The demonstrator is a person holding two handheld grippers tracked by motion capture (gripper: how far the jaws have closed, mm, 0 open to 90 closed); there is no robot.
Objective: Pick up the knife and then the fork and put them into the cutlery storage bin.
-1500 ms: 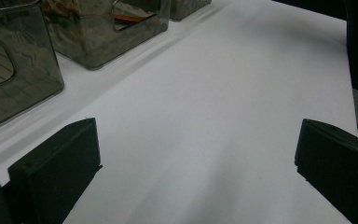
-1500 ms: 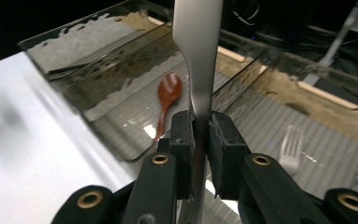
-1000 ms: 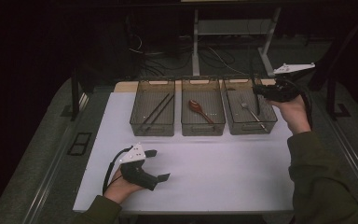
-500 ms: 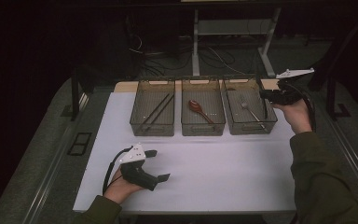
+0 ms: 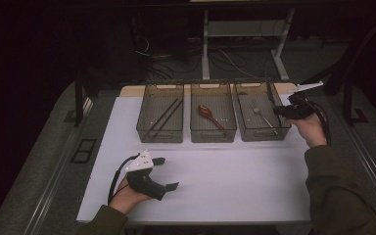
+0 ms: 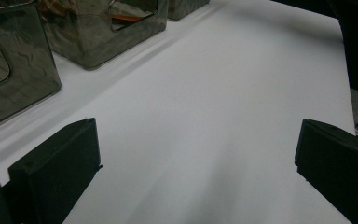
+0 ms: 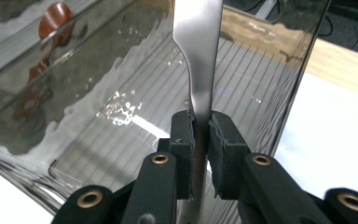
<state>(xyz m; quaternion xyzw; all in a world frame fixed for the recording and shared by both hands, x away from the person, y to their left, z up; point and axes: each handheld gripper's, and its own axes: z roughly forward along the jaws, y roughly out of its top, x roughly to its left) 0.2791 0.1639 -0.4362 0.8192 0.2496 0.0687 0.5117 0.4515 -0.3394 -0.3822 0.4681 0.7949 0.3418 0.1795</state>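
Right gripper view: tongs (image 7: 200, 126) pinch a metal utensil handle (image 7: 199, 70) over the right-hand bin (image 5: 262, 117); better to lower it slowly, clear of the wall, while left tongs (image 6: 196, 163) rest wide apart.

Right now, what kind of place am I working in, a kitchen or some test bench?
Most likely a lab test bench, not a kitchen: a white table set with three smoked plastic bins sorting cutlery, loose cables on the dark floor behind, and metal frame legs beyond.
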